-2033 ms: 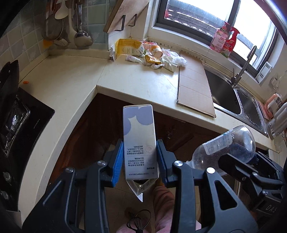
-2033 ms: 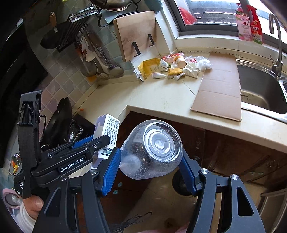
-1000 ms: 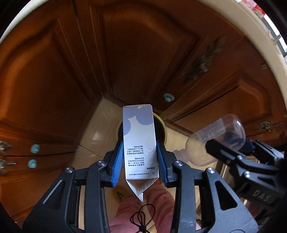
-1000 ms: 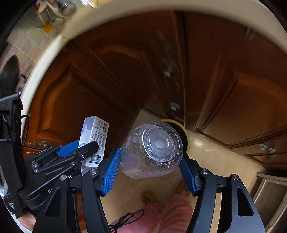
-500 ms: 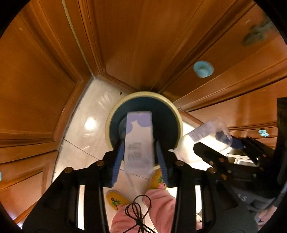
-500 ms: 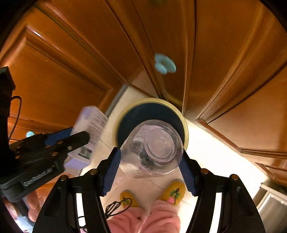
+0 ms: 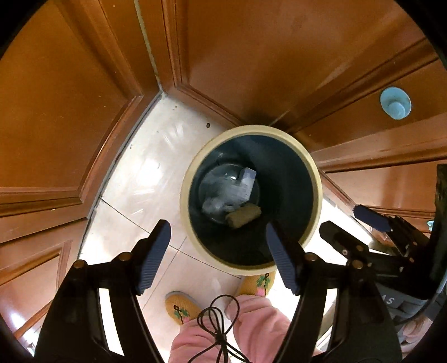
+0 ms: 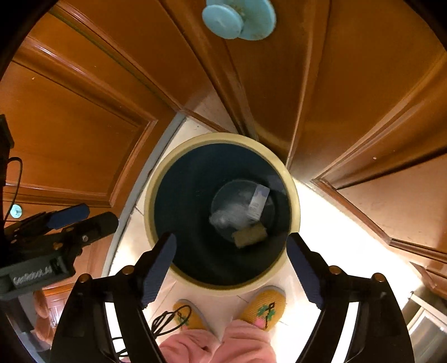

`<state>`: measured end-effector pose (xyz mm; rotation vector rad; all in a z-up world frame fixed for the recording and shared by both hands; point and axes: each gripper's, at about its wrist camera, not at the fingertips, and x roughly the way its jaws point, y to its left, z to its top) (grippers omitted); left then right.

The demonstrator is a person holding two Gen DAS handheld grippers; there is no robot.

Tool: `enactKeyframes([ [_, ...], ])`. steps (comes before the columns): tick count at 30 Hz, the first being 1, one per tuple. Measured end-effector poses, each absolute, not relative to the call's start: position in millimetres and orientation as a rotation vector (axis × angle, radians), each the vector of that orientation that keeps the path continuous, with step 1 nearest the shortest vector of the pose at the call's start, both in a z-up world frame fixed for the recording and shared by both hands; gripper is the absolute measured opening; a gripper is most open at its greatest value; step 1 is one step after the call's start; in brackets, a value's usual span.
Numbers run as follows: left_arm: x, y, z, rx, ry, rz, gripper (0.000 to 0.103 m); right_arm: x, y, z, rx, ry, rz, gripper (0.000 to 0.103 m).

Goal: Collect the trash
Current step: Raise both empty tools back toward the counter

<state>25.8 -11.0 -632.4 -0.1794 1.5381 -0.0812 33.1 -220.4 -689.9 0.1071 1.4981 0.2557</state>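
Down on the floor, wedged into the cabinet corner: round trash bin (image 7: 313, 178), cream rim, dark blue smooth inner wall tapering to a smaller circular base. At the bottom lie the carton (image 7: 245, 183) (pale, boxy, printed panel up), the clear plastic bottle (image 7: 220, 192) (blurred, translucent, on its side against the carton) and a tan rough-textured lump (image 7: 243, 215) touching both.

Left gripper (image 7: 216, 251) hangs above the bin's near rim, fingers spread wide, nothing between them; blue ribbed pads (image 7: 152, 255). Right gripper (image 8: 232, 268) same: fingers wide apart, empty, tips straddling the near rim; it sits just beside the left one.

Edges: glossy brown wood cabinet doors (image 8: 349, 83), raised panel moulding, close in on the bin's far side; bin rim nearly meets the corner. Pale blue round knob (image 8: 240, 15) overhead. Glossy cream floor tile (image 7: 145, 178) gives open room to the left of the bin. Yellow knit slippers (image 8: 264, 305) right at the near rim.
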Motion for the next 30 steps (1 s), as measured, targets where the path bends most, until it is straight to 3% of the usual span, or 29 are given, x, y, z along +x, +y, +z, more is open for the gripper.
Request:
enactKeyframes([
  [7,22.8,-8.6,-596.5,-0.172,1.507,-0.087,0.068,29.2,-222.2,-666.2,0.123,1.477,0.252,0.082],
  [13,11.8,-8.3,-530.5,-0.156,1.454,-0.113,0.068,10.7,-216.2,-604.2,0.157,1.438,0.23,0.082],
  [30,-52.3,9.4,-291.0,-0.118,1.279,-0.219,0.068,-67.8,-187.1,-365.3,0.163,1.246,0.18,0.083],
])
